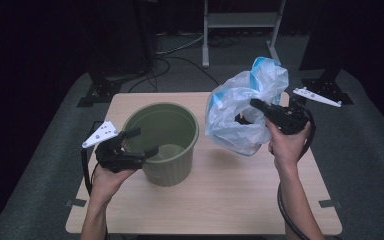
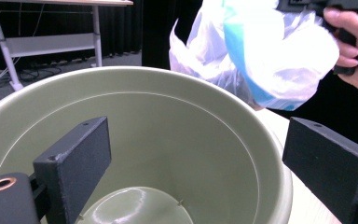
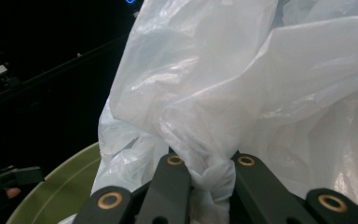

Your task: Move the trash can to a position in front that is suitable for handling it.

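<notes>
Bag: thin, crinkly white plastic bin liner with a pale blue band (image 1: 240, 110), hanging in the air over the right half of the light wooden table (image 1: 230, 200), just beside the bucket and a bit above its rim.

Bucket: round olive-green plastic bin (image 1: 162, 142), upright on the table's left half, looks empty inside (nothing but a shiny bottom in the left gripper view).

Right gripper: right gripper (image 3: 205, 172) is clamped tight on a bunched fold of the liner; the right gripper view has the film pinched into a wad between the two black jaws.

Left gripper: left gripper (image 1: 142, 142) has its jaws spread wide, straddling the near wall of the bin, one jaw inside and one outside. I can't tell if either pad actually touches the rim, but it isn't squeezing anything.

Handling: my guess is the liner weighs next to nothing and is totally floppy, so it will billow, cling and collapse rather than hold a shape. It's slick too, so a pinch on a single layer could slide out.

Where to grab: bunched film like the current hold seems safest. To get it open over the bin I'd want a second pinch on the mouth edge, apart from the first.

Risk: light bin might skate or tip if tugged.
</notes>
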`<state>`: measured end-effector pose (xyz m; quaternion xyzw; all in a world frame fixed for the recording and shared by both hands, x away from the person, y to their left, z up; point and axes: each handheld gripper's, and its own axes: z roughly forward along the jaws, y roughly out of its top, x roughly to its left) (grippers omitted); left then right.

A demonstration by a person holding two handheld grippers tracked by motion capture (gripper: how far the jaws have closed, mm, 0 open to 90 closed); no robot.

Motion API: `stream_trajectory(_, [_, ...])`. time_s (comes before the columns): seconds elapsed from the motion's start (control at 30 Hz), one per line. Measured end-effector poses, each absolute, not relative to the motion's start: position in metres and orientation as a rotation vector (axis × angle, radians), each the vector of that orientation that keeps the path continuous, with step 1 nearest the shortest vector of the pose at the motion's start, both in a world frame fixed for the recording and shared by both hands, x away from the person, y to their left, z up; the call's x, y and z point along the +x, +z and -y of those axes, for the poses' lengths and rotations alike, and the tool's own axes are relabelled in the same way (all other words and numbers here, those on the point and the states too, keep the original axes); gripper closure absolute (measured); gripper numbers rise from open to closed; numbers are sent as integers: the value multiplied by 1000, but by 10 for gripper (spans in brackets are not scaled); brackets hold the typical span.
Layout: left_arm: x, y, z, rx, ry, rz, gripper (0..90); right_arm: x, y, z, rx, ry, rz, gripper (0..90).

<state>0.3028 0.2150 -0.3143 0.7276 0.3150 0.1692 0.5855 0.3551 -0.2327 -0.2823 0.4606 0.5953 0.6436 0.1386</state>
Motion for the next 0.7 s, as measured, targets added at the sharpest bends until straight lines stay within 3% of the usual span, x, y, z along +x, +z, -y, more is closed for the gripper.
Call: stream_trajectory(0.7, [304, -314, -214, 1699, 392, -734, 65, 374, -335, 217, 1431, 1724, -1827, 892])
